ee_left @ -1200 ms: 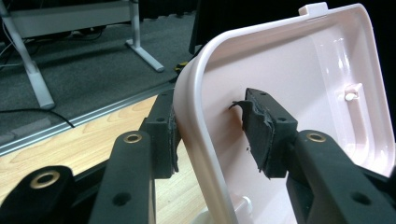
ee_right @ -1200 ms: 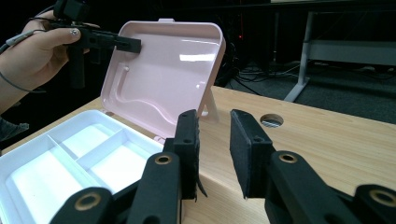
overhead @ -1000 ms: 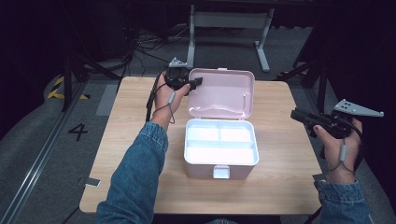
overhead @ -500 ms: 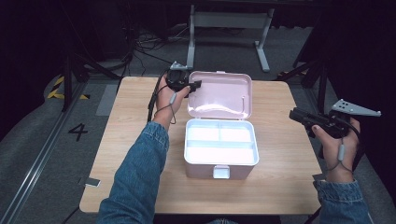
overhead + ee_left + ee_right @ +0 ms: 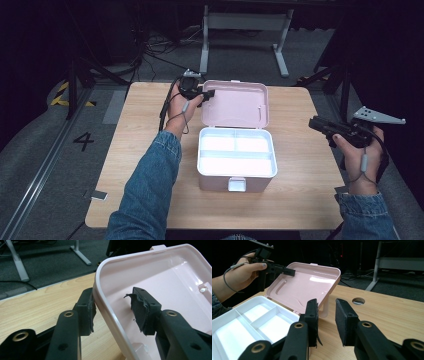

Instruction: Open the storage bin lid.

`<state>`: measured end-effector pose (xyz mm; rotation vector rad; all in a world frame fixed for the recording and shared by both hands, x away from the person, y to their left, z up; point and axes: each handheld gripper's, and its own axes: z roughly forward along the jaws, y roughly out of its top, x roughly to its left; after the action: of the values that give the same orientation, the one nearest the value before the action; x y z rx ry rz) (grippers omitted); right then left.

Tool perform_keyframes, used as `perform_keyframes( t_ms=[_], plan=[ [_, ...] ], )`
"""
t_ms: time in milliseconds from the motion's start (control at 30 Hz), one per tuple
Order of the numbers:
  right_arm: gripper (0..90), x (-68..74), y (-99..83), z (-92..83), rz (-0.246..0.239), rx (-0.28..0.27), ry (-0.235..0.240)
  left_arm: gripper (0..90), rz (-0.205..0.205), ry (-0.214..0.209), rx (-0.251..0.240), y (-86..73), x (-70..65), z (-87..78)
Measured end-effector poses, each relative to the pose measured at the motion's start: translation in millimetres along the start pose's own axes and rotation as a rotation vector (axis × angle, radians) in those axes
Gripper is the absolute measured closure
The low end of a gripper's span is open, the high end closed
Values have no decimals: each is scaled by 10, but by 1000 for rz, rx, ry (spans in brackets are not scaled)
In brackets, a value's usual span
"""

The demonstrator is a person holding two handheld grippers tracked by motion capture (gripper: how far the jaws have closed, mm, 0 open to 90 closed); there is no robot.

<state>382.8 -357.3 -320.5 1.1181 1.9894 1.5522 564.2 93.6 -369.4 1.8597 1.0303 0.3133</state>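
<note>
Now lid rim [image 5: 110,315] between hand-held gripper [image 5: 115,308] pads.

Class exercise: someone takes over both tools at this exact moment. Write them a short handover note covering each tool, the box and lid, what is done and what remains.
Left tool: jaws straddle the rim of the pink lid at its far left corner, one pad outside, one inside; the inner pad is clear of it.
Right tool: open, empty, off the table's right edge.
Box: mid-table, lid swung back, white divided tray exposed and empty.
Done: box opened.
Left: probably closing or lowering the lid; confirm.
</note>
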Motion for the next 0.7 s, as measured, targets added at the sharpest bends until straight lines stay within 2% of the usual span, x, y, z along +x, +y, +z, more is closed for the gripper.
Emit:
perform_keyframes(
  t_ms=[233, 300, 467, 600, 700],
  plan=[
    [731, -8, -11, 14, 0, 7, -2, 544, -15, 3, 36, -47, 36, 67],
    [731, -6, -23, 41, 0, 14, 2, 540, -4, 4, 52, -52, 49, 77],
    [729, 6, -38, 88, -5, 27, 9, 534, -9, 5, 75, -84, 62, 115],
    [727, 8, -40, 96, -3, 30, 8, 534, 15, 16, 97, -104, 72, 140],
    [725, 0, -42, 96, -2, 30, 6, 535, 11, 19, 108, -118, 73, 159]
  ],
)
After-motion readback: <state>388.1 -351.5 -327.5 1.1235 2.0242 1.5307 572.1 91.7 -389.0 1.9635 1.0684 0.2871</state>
